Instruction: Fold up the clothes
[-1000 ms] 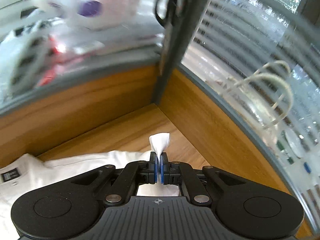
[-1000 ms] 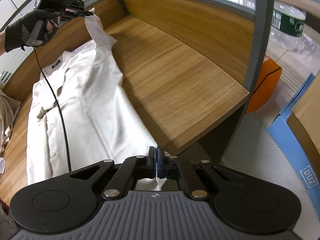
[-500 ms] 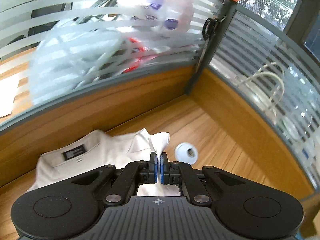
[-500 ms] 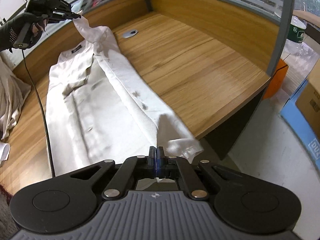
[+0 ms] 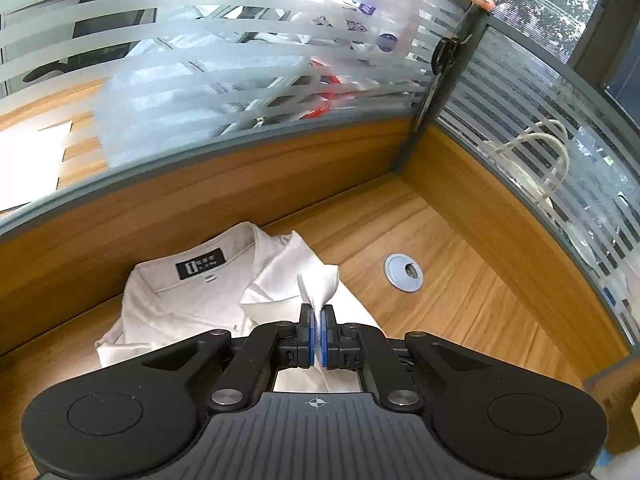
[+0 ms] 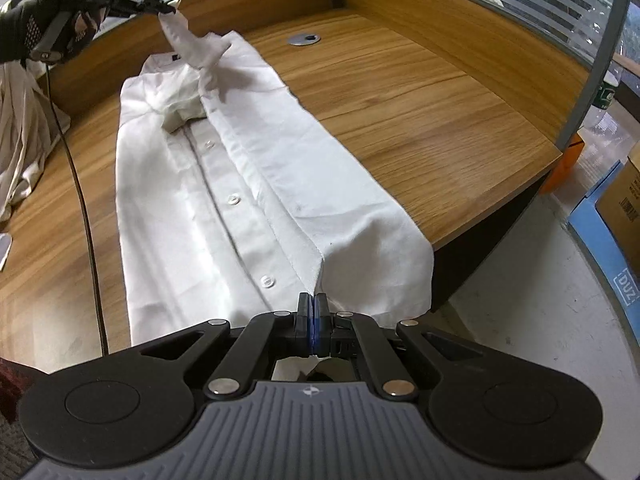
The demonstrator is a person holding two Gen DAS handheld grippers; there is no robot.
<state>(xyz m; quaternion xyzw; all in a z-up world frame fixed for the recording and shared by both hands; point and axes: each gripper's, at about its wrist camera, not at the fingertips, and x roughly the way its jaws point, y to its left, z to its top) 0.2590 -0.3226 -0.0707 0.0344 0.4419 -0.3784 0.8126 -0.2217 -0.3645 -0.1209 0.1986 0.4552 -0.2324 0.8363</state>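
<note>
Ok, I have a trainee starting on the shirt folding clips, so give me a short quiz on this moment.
1. True or false: both grippers are shut on the white shirt.
2. Which part does the left gripper pinch? A) hem B) corner near the collar C) a button
3. Fill in: the round grey cable cap sits in the ____ beside the shirt.

Key: 1 true; the right gripper clamps the near end. 2 B. 3 desk.
</note>
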